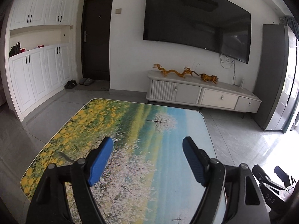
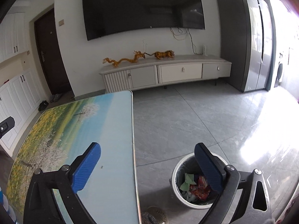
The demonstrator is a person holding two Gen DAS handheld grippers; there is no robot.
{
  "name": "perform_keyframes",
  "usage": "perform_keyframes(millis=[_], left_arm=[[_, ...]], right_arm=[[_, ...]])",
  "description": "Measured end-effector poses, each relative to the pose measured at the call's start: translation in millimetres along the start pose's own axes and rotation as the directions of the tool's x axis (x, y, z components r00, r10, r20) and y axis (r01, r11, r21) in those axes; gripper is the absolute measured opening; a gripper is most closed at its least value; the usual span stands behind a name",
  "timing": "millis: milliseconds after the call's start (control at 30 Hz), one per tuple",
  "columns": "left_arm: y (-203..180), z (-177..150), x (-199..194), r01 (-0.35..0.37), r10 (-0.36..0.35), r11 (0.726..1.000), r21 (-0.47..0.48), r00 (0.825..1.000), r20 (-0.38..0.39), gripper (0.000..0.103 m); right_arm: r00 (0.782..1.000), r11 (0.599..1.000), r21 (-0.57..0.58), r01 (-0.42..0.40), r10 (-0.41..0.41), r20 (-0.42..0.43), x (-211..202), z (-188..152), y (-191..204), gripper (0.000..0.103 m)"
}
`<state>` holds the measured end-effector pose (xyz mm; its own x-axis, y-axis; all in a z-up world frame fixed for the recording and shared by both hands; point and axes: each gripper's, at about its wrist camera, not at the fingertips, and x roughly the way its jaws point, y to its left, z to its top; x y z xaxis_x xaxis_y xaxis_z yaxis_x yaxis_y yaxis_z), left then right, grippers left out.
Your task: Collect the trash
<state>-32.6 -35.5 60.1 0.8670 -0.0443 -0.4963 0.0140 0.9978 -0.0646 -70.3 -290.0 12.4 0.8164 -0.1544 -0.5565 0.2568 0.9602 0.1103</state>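
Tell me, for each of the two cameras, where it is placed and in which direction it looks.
Left wrist: sits behind the open left gripper, above the table, facing the TV and cabinet; the blue fingers show.
Right wrist: sits behind the open right gripper, over the table's right edge, looking down on the trash bin with wrappers inside.
Both share the table, TV, cabinet and door.

The left gripper point(image 1: 147, 143), black-armed with blue ribbed pads, hung with its jaws spread wide and nothing between them above a rounded table point(image 1: 168, 117) printed with yellow flowers, white blossom and blue water. Beyond stood a long white cabinet point(image 1: 205, 95) bearing golden dragon and tiger figurines point(image 1: 185, 72), under a large dark wall-mounted television point(image 1: 196, 18).
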Motion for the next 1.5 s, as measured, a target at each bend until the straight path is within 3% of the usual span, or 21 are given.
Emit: perform_keyframes(millis=[233,533,800,900,1500], left_arm=[[9.5,-7.2,-27.0,-0.017,0.017,1.000,0.008,0.999,0.042,0.079],[4.9,-19.4,-46.2,0.001,-0.003,1.000,0.025,0.998,0.068,0.082],[-4.6,-26.3,-46.4,0.012,-0.015,0.999,0.041,0.998,0.064,0.083],[-5.7,-29.5,-46.1,0.014,-0.016,0.999,0.042,0.998,0.069,0.097],[-17.5,-39.4,-33.9,-0.005,0.000,0.996,0.084,0.998,0.056,0.097]], right_arm=[[0.997,1.000,-0.023,0.004,-0.002,0.073,-23.3,-2.9,14.1,0.103],[0.995,0.999,-0.046,0.010,-0.006,0.101,-36.3,-13.7,16.4,0.103],[0.993,0.999,-0.031,0.027,-0.024,0.119,-40.0,-18.9,8.1,0.103],[0.992,0.999,-0.020,0.035,-0.033,0.123,-39.3,-20.1,3.5,0.103],[0.983,0.995,0.000,0.097,-0.095,0.158,-41.2,-23.3,-13.0,0.103]])
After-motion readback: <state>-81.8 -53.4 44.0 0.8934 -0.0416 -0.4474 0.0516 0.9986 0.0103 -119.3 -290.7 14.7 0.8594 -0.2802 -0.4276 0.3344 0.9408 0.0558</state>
